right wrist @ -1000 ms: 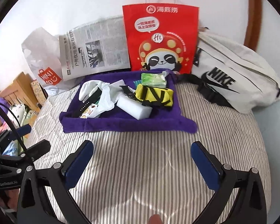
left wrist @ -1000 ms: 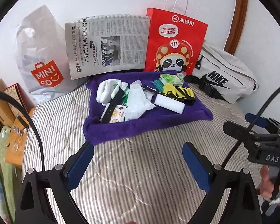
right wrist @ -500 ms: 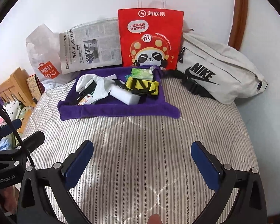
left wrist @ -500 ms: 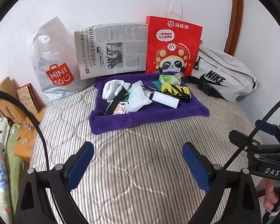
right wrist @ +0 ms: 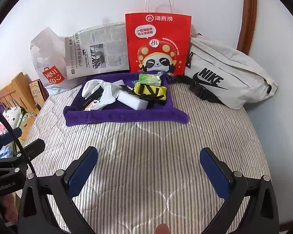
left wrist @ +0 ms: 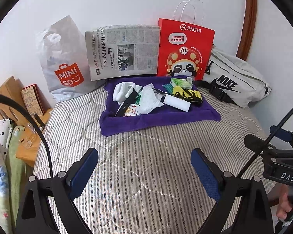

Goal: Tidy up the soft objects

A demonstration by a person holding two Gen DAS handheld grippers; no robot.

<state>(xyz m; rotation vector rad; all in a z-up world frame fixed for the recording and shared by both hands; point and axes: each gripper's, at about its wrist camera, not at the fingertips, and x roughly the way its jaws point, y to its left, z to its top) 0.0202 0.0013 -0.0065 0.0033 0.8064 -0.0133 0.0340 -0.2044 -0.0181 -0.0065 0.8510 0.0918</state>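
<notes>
A purple towel [left wrist: 166, 120] [right wrist: 127, 117] lies at the far end of a striped bed. On it sit a white sock [left wrist: 121, 92] [right wrist: 91, 86], a white sponge block [left wrist: 176, 102] [right wrist: 131, 98], a yellow-black cloth [left wrist: 187, 94] [right wrist: 150, 91], a green packet [left wrist: 180, 82] [right wrist: 149, 79], a white wipe [left wrist: 149, 101] and a black strap [left wrist: 127, 104]. My left gripper [left wrist: 144, 168] hangs open over the bare quilt, well short of the towel. My right gripper [right wrist: 148, 167] is open too and holds nothing.
Against the wall stand a Miniso plastic bag [left wrist: 64, 64], a newspaper [left wrist: 123, 50], a red panda paper bag [left wrist: 185, 48] [right wrist: 158, 42] and a grey Nike bag [left wrist: 234, 80] [right wrist: 224, 74]. A wooden stand [left wrist: 13, 101] and bedding sit off the bed's left edge.
Both grippers have drawn back from the towel, so the pile looks smaller and farther. Both stay open. Nothing on the towel has moved.
</notes>
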